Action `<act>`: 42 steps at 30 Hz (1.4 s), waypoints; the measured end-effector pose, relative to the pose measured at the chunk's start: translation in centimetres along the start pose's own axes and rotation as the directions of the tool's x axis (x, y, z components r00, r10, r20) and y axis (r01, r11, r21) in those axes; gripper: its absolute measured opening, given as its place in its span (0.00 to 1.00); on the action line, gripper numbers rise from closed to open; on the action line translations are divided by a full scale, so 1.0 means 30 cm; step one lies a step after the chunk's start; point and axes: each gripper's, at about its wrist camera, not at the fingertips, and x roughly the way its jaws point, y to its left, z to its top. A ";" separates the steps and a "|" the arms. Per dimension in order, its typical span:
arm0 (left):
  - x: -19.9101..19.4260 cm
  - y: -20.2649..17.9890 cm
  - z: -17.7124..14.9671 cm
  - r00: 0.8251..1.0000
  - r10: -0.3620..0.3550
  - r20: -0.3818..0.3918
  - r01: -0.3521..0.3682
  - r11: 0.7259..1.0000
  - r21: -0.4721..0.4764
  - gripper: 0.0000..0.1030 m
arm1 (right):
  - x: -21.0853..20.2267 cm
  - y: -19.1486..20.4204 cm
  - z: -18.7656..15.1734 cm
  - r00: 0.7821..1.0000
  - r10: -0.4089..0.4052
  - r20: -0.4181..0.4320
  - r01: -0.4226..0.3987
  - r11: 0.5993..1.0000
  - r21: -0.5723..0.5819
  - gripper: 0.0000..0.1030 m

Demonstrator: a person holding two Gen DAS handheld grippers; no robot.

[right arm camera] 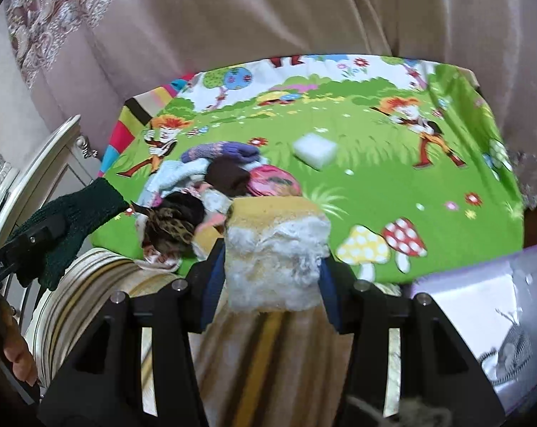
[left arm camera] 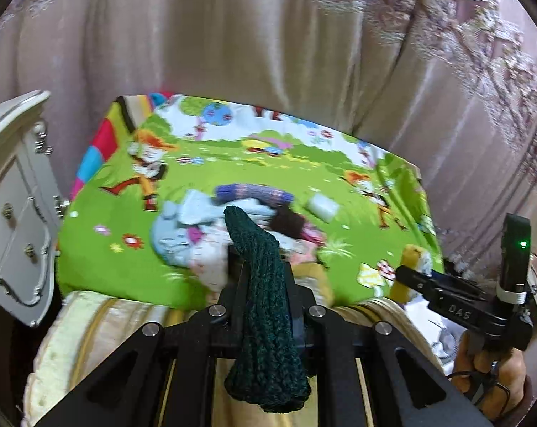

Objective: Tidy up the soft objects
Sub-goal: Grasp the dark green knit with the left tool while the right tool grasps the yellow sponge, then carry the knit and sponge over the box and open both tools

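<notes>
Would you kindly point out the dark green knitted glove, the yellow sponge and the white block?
dark green knitted glove (left arm camera: pixel 259 277), left wrist view, its middle.
yellow sponge (right arm camera: pixel 275 245), right wrist view, fluffy white face.
white block (right arm camera: pixel 314 150), right wrist view, top face.

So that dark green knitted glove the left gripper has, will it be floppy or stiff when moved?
Likely floppy: the green glove droops limply from the left gripper. Probably light, since a narrow pinch carries it. Its loose knit may snag.

Left tongs (left arm camera: pixel 259 267) gripping a dark green knit sock (left arm camera: pixel 264 306), its lower end hanging down. Just beyond the sock, a heap of soft clothes (left arm camera: pixel 211 235) lying on the cartoon-print green sheet (left arm camera: pixel 104 270). White block (left arm camera: pixel 322 207) resting right of heap.
</notes>
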 end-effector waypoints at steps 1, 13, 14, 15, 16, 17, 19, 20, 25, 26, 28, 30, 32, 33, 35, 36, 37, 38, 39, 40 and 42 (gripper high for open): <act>0.007 -0.028 -0.005 1.000 -0.019 -0.009 0.019 1.000 0.014 0.14 | -0.012 -0.017 -0.009 1.000 -0.006 0.000 0.006 1.000 0.012 0.51; 0.071 -0.300 -0.065 0.972 -0.206 -0.109 0.219 0.968 0.121 0.14 | -0.143 -0.213 -0.095 0.987 -0.160 0.016 0.157 0.983 0.094 0.51; 0.080 -0.325 -0.069 0.968 -0.220 -0.122 0.235 0.963 0.129 0.14 | -0.153 -0.232 -0.101 0.985 -0.174 0.017 0.172 0.980 0.102 0.51; 0.089 -0.351 -0.075 0.964 -0.230 -0.131 0.248 0.959 0.139 0.14 | -0.165 -0.257 -0.107 0.981 -0.192 0.016 0.189 0.975 0.114 0.51; 0.101 -0.384 -0.080 0.957 -0.250 -0.145 0.270 0.951 0.149 0.14 | -0.171 -0.274 -0.110 0.979 -0.201 0.016 0.198 0.973 0.122 0.51; 0.107 -0.402 -0.083 0.954 -0.258 -0.152 0.281 0.947 0.153 0.14 | -0.180 -0.293 -0.113 0.977 -0.214 0.018 0.210 0.969 0.131 0.51; 0.131 -0.460 -0.095 0.942 -0.282 -0.181 0.312 0.935 0.168 0.14 | -0.201 -0.330 -0.121 0.969 -0.246 0.021 0.240 0.959 0.148 0.51; 0.138 -0.479 -0.100 0.939 -0.288 -0.190 0.321 0.931 0.172 0.14 | -0.209 -0.344 -0.125 0.967 -0.256 0.019 0.250 0.956 0.156 0.51; 0.182 -0.605 -0.132 0.911 -0.333 -0.244 0.385 0.897 0.215 0.14 | -0.247 -0.422 -0.147 0.951 -0.307 0.017 0.298 0.934 0.197 0.52; 0.196 -0.627 -0.139 0.903 -0.341 -0.261 0.399 0.891 0.215 0.14 | -0.253 -0.436 -0.150 0.948 -0.318 0.017 0.309 0.929 0.202 0.52; 0.225 -0.662 -0.148 0.891 -0.351 -0.286 0.417 0.883 0.214 0.14 | -0.267 -0.458 -0.157 0.941 -0.337 0.020 0.325 0.922 0.211 0.52; 0.246 -0.688 -0.155 0.885 -0.354 -0.302 0.425 0.878 0.218 0.14 | -0.279 -0.477 -0.163 0.935 -0.353 0.021 0.340 0.914 0.220 0.52; 0.263 -0.715 -0.161 0.878 -0.358 -0.317 0.435 0.874 0.219 0.14 | -0.290 -0.495 -0.168 0.931 -0.365 0.022 0.350 0.907 0.232 0.52; 0.270 -0.727 -0.163 0.874 -0.363 -0.322 0.442 0.870 0.217 0.14 | -0.296 -0.503 -0.170 0.928 -0.372 0.023 0.357 0.904 0.235 0.53; 0.287 -0.751 -0.165 0.867 -0.372 -0.332 0.453 0.866 0.213 0.21 | -0.306 -0.516 -0.173 0.923 -0.383 0.027 0.365 0.899 0.242 0.55; 0.300 -0.767 -0.167 0.859 -0.380 -0.344 0.464 0.861 0.207 0.25 | -0.313 -0.524 -0.175 0.921 -0.388 0.032 0.368 0.895 0.250 0.58; 0.306 -0.774 -0.167 0.857 -0.382 -0.347 0.467 0.860 0.207 0.34 | -0.317 -0.533 -0.176 0.918 -0.394 0.034 0.373 0.891 0.260 0.66; 0.314 -0.783 -0.167 0.855 -0.386 -0.346 0.471 0.858 0.206 0.47 | -0.318 -0.538 -0.176 0.916 -0.400 0.035 0.377 0.887 0.268 0.70; 0.321 -0.784 -0.166 0.854 -0.390 -0.345 0.473 0.858 0.201 0.54 | -0.324 -0.543 -0.179 0.913 -0.406 0.041 0.380 0.883 0.275 0.75; 0.327 -0.786 -0.166 0.852 -0.394 -0.344 0.475 0.859 0.193 0.62 | -0.330 -0.548 -0.182 0.909 -0.414 0.047 0.386 0.878 0.283 0.77; 0.333 -0.788 -0.167 0.846 -0.400 -0.353 0.482 0.857 0.183 0.64 | -0.337 -0.554 -0.187 0.904 -0.425 0.046 0.394 0.871 0.293 0.77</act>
